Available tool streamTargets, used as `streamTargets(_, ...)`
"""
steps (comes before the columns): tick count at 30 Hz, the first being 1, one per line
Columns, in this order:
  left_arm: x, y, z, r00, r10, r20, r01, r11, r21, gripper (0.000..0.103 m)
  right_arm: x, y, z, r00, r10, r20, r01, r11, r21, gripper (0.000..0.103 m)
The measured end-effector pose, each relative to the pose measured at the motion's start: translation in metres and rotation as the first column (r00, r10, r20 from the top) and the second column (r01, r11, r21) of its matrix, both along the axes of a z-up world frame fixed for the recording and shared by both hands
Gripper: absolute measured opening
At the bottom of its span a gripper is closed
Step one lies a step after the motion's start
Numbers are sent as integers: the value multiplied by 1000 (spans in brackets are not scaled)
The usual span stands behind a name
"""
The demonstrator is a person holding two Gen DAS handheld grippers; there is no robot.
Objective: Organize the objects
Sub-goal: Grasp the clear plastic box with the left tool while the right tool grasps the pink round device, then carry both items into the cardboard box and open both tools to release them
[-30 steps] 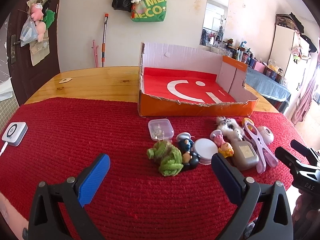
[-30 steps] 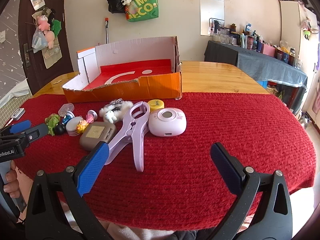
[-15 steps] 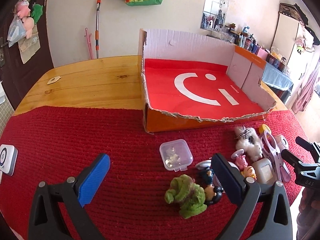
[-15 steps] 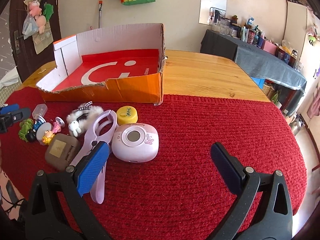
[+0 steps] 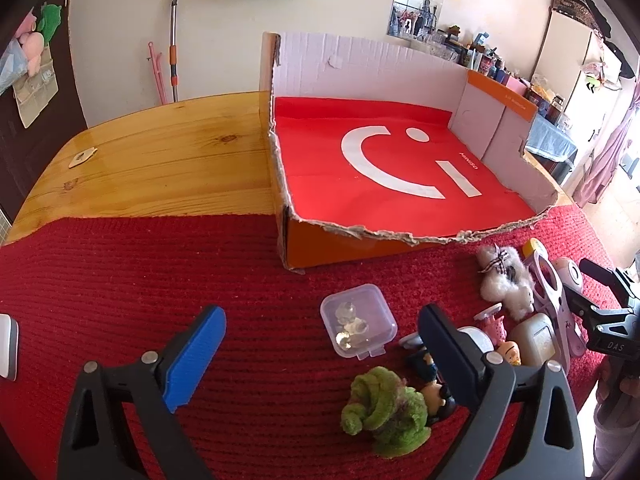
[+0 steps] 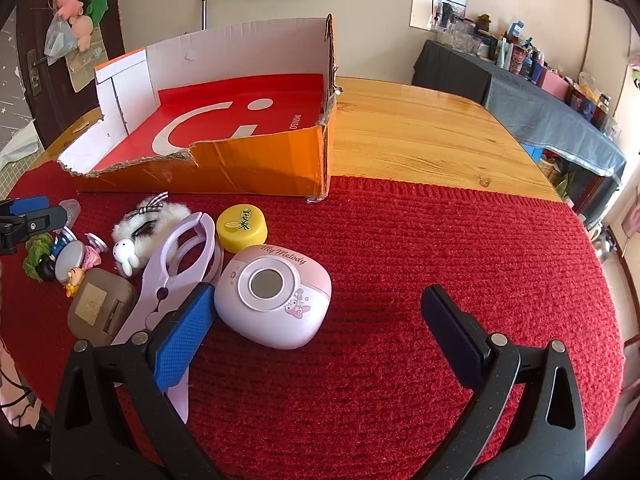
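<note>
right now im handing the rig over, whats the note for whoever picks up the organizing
Left gripper: open, empty, hovering over the red mat near the clear plastic case and the green plush.
Right gripper: open, empty, above the pink My Melody device, not touching it.
Cardboard box: on the table, nothing in it.
On the mat in front of the box: yellow cap, lilac clip, white fluffy bunny, brown case, small figures beside the case.
Done: nothing sorted yet.
Left: every item; presumably they go into the box.
</note>
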State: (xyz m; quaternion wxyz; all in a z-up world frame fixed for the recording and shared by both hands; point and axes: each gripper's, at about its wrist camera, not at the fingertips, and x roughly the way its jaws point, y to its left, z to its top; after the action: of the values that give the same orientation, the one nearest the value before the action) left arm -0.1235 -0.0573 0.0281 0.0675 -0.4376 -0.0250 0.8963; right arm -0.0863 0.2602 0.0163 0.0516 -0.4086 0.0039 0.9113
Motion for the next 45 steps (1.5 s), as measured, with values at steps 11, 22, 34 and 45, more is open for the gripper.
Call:
streamTargets(11, -9, 4, -11, 1000, -17, 24, 18, 997, -78, 90, -4, 2, 0, 1000, -4, 9, 4, 1000, -13, 103)
streamTargets(22, 3, 16, -8, 997, -67, -32, 64, 995, -73, 46, -1, -9, 0, 999, 40, -19, -41, 999, -23, 60)
streamTargets(34, 20, 24, 16, 990, -98, -104, 92, 994, -62, 42, 9, -6, 19, 997, 23, -76, -29, 996, -80, 55)
streamTargets(45, 24, 26, 40, 981, -121, -154, 113, 992, -61, 42, 6, -7, 31, 995, 40, -93, -49, 995, -92, 55)
